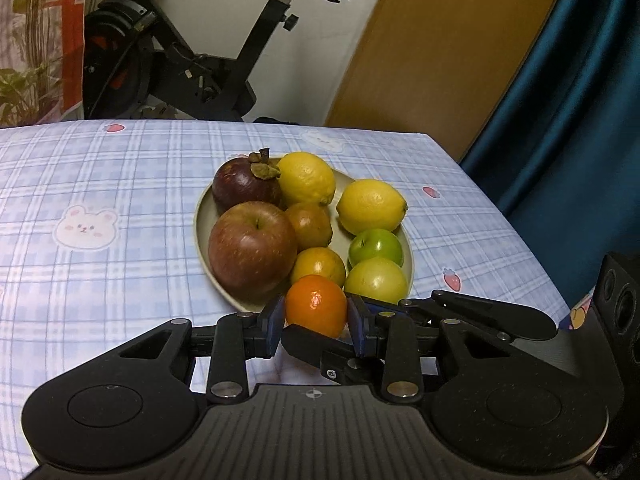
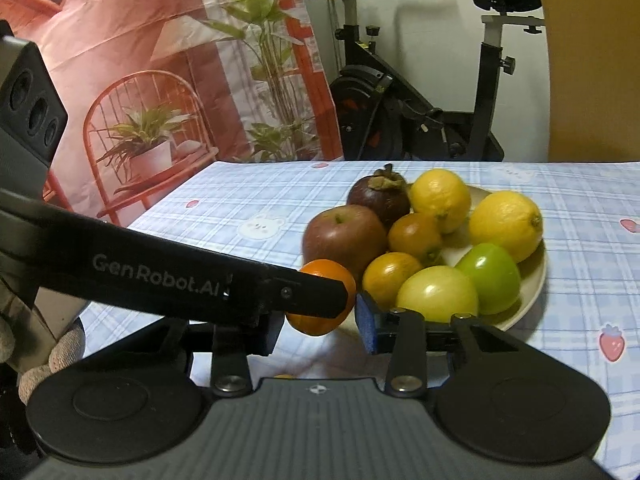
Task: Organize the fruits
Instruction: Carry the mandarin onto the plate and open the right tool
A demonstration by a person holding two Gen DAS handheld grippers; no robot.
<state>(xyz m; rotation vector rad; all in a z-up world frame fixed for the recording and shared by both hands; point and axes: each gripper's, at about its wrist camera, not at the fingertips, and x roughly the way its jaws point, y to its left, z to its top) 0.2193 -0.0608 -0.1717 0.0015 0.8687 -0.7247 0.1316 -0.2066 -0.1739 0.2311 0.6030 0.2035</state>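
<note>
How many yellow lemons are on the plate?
2. One lemon sits at the back of the plate, right beside the dark purple mangosteen. The other lemon lies on the right side, just behind the green fruit. None seems hidden.

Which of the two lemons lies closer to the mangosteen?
The back lemon, which touches the mangosteen. The other lemon lies apart at the plate's right side.

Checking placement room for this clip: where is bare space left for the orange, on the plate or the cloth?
The plate is crowded. One bare strip lies between the lemon and the brown fruit. Open tablecloth spreads left of the red apple. The left gripper grips the orange at the plate's near edge.
</note>
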